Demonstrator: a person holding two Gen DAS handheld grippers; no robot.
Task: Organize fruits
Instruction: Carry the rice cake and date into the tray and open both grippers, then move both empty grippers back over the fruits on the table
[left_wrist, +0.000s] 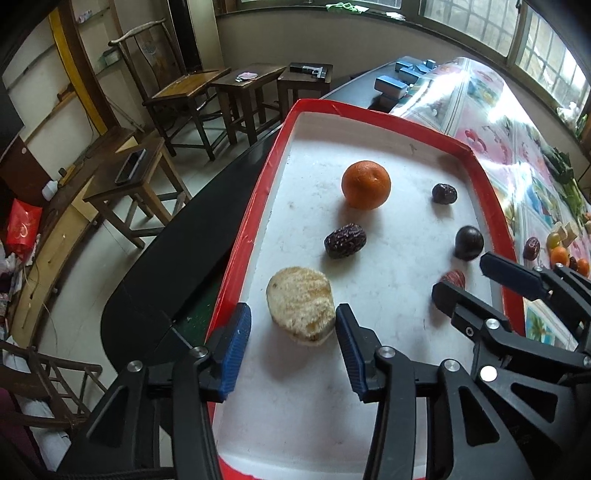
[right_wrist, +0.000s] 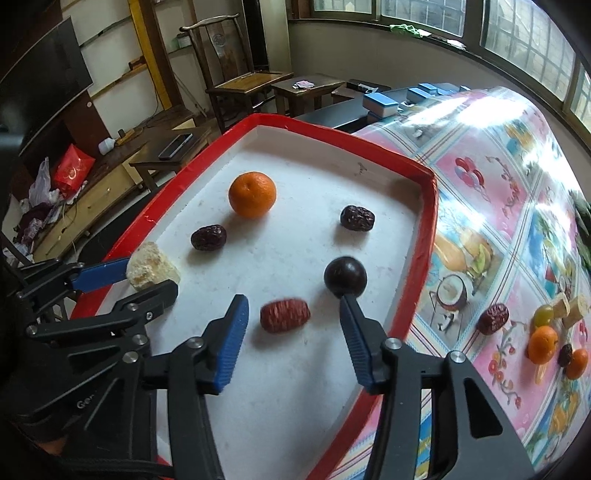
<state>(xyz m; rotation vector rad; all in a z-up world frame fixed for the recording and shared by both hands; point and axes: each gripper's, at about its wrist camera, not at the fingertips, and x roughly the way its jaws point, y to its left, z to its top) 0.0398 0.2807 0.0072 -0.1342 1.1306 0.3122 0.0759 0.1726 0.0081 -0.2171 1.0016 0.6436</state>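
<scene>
Currently both grippers stand released over the red-rimmed tray (right_wrist: 424, 236): left gripper (left_wrist: 291, 332) brackets the pale fruit chunk (left_wrist: 301, 310), right gripper (right_wrist: 291, 325) the red date (right_wrist: 284, 315); withdraw straight up, avoiding nudges

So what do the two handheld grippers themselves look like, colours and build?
Both match. The left gripper and the right gripper have black, plastic-looking linkage arms with triangular cut-outs, joined by round silver pivot bolts. Each has two blue fingers with ribbed inner faces. The left one, seen from the right wrist camera, carries pale lettering beginning "Ge". No hands, sleeves or cables are clearly visible.
</scene>
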